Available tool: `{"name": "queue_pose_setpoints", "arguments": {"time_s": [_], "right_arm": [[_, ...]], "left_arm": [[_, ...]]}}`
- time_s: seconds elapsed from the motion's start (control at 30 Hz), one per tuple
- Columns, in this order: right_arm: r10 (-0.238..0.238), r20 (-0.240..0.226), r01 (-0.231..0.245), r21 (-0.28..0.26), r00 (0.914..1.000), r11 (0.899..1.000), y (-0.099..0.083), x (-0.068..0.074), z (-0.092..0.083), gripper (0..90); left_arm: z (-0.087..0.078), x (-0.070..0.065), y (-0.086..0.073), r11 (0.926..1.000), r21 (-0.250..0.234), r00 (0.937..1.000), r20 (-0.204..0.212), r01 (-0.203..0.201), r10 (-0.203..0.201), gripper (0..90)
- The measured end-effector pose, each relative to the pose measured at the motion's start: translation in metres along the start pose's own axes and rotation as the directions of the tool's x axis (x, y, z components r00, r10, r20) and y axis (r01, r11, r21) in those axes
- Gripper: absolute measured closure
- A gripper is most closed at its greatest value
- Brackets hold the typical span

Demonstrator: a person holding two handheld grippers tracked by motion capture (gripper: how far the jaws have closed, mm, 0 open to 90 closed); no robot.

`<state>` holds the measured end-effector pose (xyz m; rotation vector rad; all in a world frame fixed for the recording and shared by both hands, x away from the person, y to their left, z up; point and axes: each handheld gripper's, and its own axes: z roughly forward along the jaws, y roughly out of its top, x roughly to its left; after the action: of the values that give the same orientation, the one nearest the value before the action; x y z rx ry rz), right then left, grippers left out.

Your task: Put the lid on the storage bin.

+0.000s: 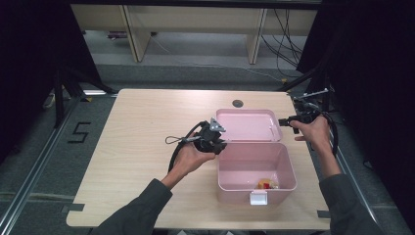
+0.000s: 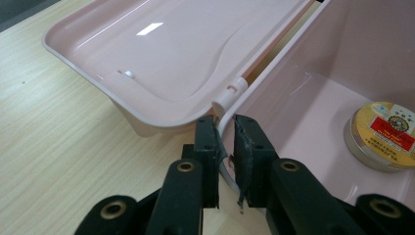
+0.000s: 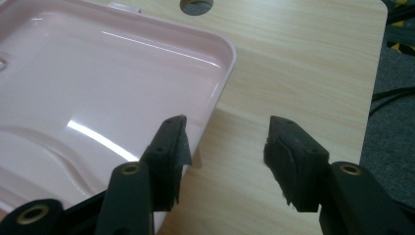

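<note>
The person is wearing dark grey long sleeves. Both grippers, left gripper and right gripper, are showing black jaws with brass-coloured screws and worn dark pads; a black cable is trailing from the left one.

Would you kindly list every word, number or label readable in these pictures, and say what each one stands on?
"5": in black on the grey floor left of the table.
Round tin in the pink box: its yellow and red lid label carries print, too small and blurred to read.
Nothing else is legible.
</note>
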<state>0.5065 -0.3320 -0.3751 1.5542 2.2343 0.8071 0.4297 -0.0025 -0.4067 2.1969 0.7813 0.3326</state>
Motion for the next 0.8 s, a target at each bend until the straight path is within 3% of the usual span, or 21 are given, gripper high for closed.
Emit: {"name": "queue_pose_setpoints", "arguments": {"time_s": [0.03,0.07,0.13,0.17,0.2,0.37,0.47,0.5,0.57,0.67,0.7,0.73,0.8], "right_arm": [[-0.023,0.007,0.023,-0.006,0.9997,1.000,0.001,-0.002,0.003,52.8],[0.009,-0.005,-0.009,0.004,0.9999,1.000,0.002,0.000,0.005,53.7],[0.021,0.008,-0.021,0.032,0.9998,0.999,0.005,0.000,0.008,55.4],[0.001,0.005,-0.001,0.048,1.0000,0.999,0.007,-0.001,0.009,56.1],[0.026,0.002,-0.026,0.076,0.9997,0.997,0.009,0.001,0.009,56.5],[0.018,0.012,-0.019,0.108,0.9998,0.994,0.019,0.003,0.016,60.6],[0.036,0.004,-0.036,0.126,0.9994,0.991,0.022,0.004,0.022,62.8],[0.068,0.007,-0.069,0.147,0.9976,0.987,0.023,0.006,0.022,63.8],[0.059,0.019,-0.061,0.141,0.9981,0.988,0.026,0.006,0.026,65.9],[0.098,0.013,-0.099,0.165,0.9951,0.981,0.030,0.008,0.029,67.7],[0.085,0.018,-0.087,0.165,0.9962,0.982,0.031,0.007,0.030,68.6],[0.114,0.026,-0.117,0.198,0.9931,0.973,0.033,0.009,0.031,69.5],[0.103,0.024,-0.106,0.205,0.9944,0.973,0.034,0.008,0.033,71.3]], "left_arm": [[0.000,0.000,0.000,1.0000,0.000,1.0000,0.001,0.000,0.000,80.0],[0.000,0.000,0.000,1.0000,-0.001,1.0000,0.000,0.000,0.000,80.0],[0.000,0.000,0.000,1.0000,0.001,1.0000,-0.005,-0.001,0.001,80.0],[0.000,0.000,0.000,1.0000,0.001,1.0000,-0.006,-0.001,0.001,80.0],[0.000,0.000,0.000,1.0000,0.000,1.0000,-0.006,-0.002,0.002,80.0],[0.000,0.000,0.000,1.0000,-0.003,1.0000,-0.001,-0.001,0.001,80.0],[0.000,0.000,0.000,1.0000,-0.003,1.0000,-0.002,0.000,0.000,80.0],[0.000,0.000,0.000,1.0000,-0.005,1.0000,0.001,-0.001,0.001,80.0],[0.000,0.000,0.000,1.0000,-0.004,1.0000,-0.004,-0.002,0.002,80.0],[0.000,0.000,0.000,1.0000,-0.005,1.0000,-0.006,-0.004,0.004,80.0],[0.000,0.000,0.000,1.0000,-0.007,1.0000,0.000,-0.003,0.003,80.0],[0.000,0.000,-0.001,1.0000,-0.006,1.0000,-0.005,-0.003,0.003,80.0],[0.000,0.000,-0.001,1.0000,-0.008,1.0000,0.002,-0.003,0.003,80.0]]}}
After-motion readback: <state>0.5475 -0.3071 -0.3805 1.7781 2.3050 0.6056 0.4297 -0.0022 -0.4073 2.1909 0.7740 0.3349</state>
